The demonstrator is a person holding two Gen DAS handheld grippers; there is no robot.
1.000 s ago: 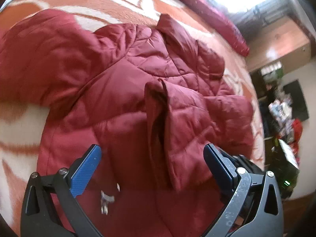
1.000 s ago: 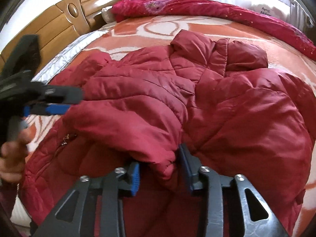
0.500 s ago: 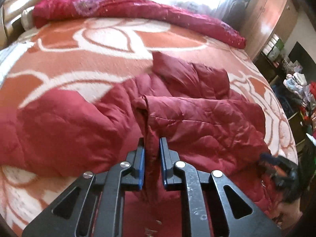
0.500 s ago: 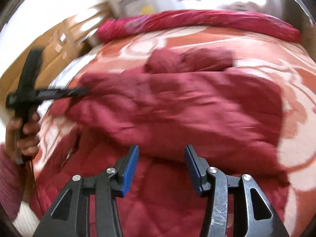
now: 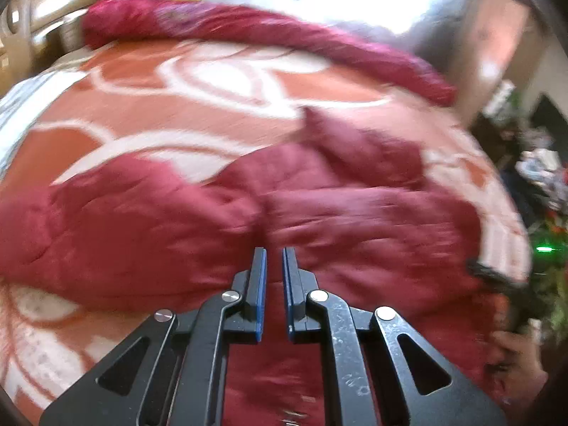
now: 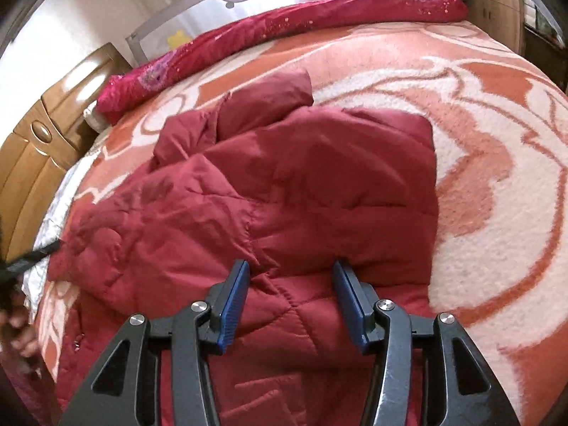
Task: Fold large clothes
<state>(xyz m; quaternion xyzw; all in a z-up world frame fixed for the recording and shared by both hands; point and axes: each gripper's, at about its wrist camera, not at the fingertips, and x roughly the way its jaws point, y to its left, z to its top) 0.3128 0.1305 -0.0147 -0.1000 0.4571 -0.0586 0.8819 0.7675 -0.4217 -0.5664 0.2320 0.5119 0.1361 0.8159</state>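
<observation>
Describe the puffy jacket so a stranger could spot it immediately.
Find the bed's orange-and-white patterned blanket. Spread across its middle lies the jacket, a dark red quilted garment folded over itself. Unlike the brighter, sequinned red bedding roll along the far edge, it is matte and stitched in padded panels.

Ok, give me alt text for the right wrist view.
A dark red quilted jacket lies partly folded on an orange-and-white patterned blanket covering a bed. The open right gripper hovers over the jacket's near edge, its blue-padded fingers apart.
</observation>
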